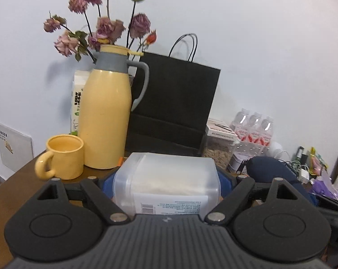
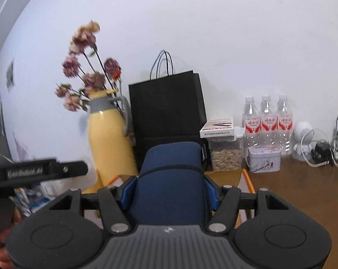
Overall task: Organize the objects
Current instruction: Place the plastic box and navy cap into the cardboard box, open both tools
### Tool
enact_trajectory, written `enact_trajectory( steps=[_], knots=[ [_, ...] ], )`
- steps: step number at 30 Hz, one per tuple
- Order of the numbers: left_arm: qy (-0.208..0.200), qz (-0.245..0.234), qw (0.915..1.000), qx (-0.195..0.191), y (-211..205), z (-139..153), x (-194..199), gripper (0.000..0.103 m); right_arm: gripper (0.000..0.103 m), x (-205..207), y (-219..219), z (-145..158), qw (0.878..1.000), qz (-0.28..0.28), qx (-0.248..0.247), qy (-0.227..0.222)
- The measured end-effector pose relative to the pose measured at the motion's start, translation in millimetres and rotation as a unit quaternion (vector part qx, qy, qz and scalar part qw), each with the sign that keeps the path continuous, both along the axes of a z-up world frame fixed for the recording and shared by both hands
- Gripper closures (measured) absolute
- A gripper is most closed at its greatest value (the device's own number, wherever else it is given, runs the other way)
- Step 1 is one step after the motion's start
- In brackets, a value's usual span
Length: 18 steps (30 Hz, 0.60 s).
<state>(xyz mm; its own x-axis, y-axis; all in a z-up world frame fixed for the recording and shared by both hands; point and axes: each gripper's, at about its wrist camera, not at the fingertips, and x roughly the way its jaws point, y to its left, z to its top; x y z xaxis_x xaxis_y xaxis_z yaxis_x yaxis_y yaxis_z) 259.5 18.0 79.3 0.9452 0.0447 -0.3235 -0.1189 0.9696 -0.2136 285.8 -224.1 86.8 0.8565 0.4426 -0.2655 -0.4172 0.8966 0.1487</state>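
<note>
My left gripper (image 1: 166,180) is shut on a translucent plastic box (image 1: 169,170) with white contents and a printed label. Its blue pads (image 1: 107,185) press both sides, and the box hangs above the brown table (image 1: 10,192). My right gripper (image 2: 169,192) is shut on a navy blue soft case (image 2: 171,163), with blue pads (image 2: 128,190) on either side. The same navy case (image 1: 269,168) shows at the right in the left wrist view. In the right wrist view the body of the left gripper tool (image 2: 45,171) crosses the left edge, held by a hand (image 2: 3,235).
A yellow thermos jug (image 1: 106,116), a yellow mug (image 1: 63,157), dried roses (image 1: 106,29) and a black paper bag (image 1: 173,105) stand along the wall. Right of them are a seed jar (image 2: 225,157), a tin (image 2: 264,159), three water bottles (image 2: 267,121), a white fan (image 2: 303,139) and cables. An orange-edged open carton (image 2: 246,179) lies below.
</note>
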Motion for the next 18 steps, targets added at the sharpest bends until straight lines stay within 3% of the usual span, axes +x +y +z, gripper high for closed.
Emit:
enact_trajectory(
  steps=[3, 8, 14, 18],
  knots=[
    [0.028, 0.007, 0.9995, 0.010, -5.3, -10.1, 32.0, 0.018, 0.042, 24.2, 14.1, -6.4, 0.999, -0.018, -0.043, 0.007],
    [0.060, 0.027, 0.9977, 0.012, -7.5, -31.7, 64.4, 0.018, 0.042, 60.7, 18.1, -26.5, 0.996, -0.025, -0.066, 0.053],
    [0.092, 0.023, 0.9953, 0.021, -10.7, -63.1, 78.1, 0.018, 0.042, 77.2, 14.2, -50.0, 0.993, -0.031, -0.073, 0.088],
    [0.085, 0.016, 0.9958, 0.029, -15.2, -63.6, 70.8, 0.017, 0.041, 82.1, 11.5, -57.3, 0.991, -0.034, -0.071, 0.106]
  ],
)
